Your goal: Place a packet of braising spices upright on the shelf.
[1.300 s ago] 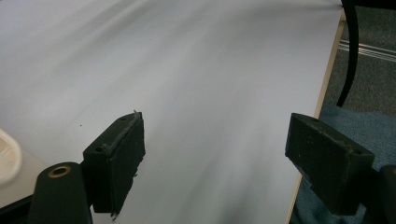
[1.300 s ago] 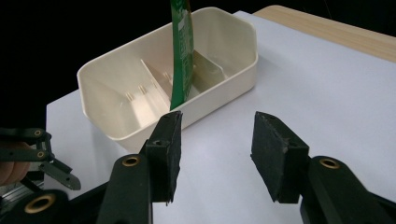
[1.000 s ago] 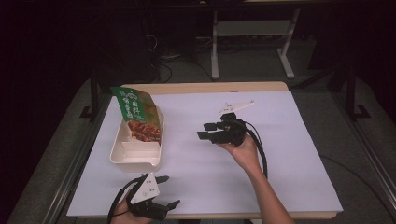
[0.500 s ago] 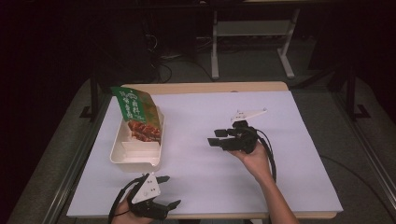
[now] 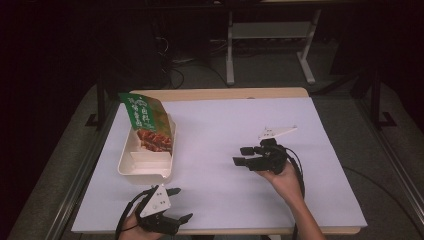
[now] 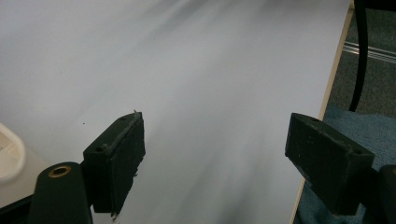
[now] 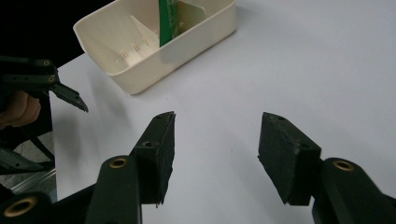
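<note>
Jaws of my right gripper point(image 5: 246, 156) stood apart over bare white table cover point(image 5: 225, 125), nothing between them; they had just been opening wider. In the right gripper view I noted both black pads clear of any object, pointing toward the cream tray point(image 7: 154, 56), well apart from it. My left gripper point(image 5: 176, 204) sat at the near table edge, jaws also apart and empty, close to the tray's near end but not touching.

Tray lay at the table's left side, long axis running away from me. Green snack pouch point(image 5: 147, 120) leaned in its far half, tilted, top sticking above the rim. From the right gripper view I caught just a green strip of that pouch point(image 7: 169, 21), the rest cut off by the frame's top. Print on the pouch was too small to read. Left gripper view gave me a mere corner of the tray point(image 6: 10, 156); the cover there was smeared by blur.
</note>
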`<state>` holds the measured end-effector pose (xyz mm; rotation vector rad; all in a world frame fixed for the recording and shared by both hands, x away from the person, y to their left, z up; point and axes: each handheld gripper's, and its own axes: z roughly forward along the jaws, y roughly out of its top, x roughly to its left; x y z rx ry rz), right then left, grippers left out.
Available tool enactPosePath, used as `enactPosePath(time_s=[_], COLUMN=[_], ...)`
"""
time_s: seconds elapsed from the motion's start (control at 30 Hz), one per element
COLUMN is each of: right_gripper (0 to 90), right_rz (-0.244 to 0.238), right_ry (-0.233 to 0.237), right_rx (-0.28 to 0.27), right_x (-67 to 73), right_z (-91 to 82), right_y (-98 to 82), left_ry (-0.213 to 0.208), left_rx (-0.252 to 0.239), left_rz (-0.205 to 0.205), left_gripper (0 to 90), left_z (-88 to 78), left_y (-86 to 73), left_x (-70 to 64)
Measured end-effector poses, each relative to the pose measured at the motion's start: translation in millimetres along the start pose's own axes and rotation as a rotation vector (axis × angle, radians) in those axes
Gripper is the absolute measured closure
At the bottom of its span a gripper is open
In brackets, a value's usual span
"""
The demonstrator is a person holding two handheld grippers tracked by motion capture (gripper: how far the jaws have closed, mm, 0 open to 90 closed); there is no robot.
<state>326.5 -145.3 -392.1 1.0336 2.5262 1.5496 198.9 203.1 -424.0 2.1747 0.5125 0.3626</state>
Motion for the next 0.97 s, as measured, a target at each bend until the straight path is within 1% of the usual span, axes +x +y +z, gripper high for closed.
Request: enactPosePath(time_s=[0.1,0.13,0.17,0.27,0.3,0.43,0.5,0.73,0.77,0.8,0.93,0.97], right_gripper=[44.8,44.4,43.9,43.2,42.7,42.2,41.8,39.5,39.5,36.5,31.1,31.1], right_rz=[0.005,0.009,0.012,0.008,0.019,0.033,0.033,0.050,0.050,0.051,0.028,0.028], right_ry=[0.002,-0.001,-0.001,-0.011,-0.013,-0.016,-0.019,-0.028,-0.028,-0.038,-0.061,-0.061], right_rx=[0.004,0.004,0.004,0.000,-0.004,-0.015,-0.016,-0.018,-0.018,-0.015,-0.012,-0.012], right_x=[-0.8,-1.8,-1.9,-2.9,-4.1,-4.7,-4.2,0.0,0.0,2.4,11.0,11.0], right_z=[-2.8,-6.4,-7.9,-12.0,-16.5,-23.9,-28.3,-40.8,-40.8,-44.1,-49.7,-49.7], right_y=[-4.0,-9.6,-11.5,-16.5,-23.2,-34.5,-40.8,-62.3,-62.3,-70.7,-84.9,-84.9], left_ry=[0.001,0.000,0.000,-0.003,-0.004,-0.005,-0.005,-0.011,-0.011,-0.014,-0.025,-0.025], left_rx=[-0.001,0.004,0.004,0.006,0.007,0.009,0.010,0.011,0.011,0.010,0.005,0.005], left_rz=[-0.003,0.000,0.000,-0.001,-0.001,-0.006,-0.003,0.000,0.000,0.001,0.003,0.003], left_gripper=[19.4,19.4,19.4,19.4,19.4,19.4,19.4,19.3,19.3,19.2,19.2,19.2], left_z=[0.0,0.3,0.3,0.8,1.0,2.0,2.0,3.1,3.1,3.2,2.6,2.6], left_y=[-0.2,-0.2,-0.2,-0.1,0.0,-0.2,-0.4,-0.8,-0.8,-1.0,-1.8,-1.8], left_x=[0.0,0.1,0.1,-0.2,-0.5,-1.3,-1.2,-2.6,-2.6,-3.1,-5.5,-5.5])
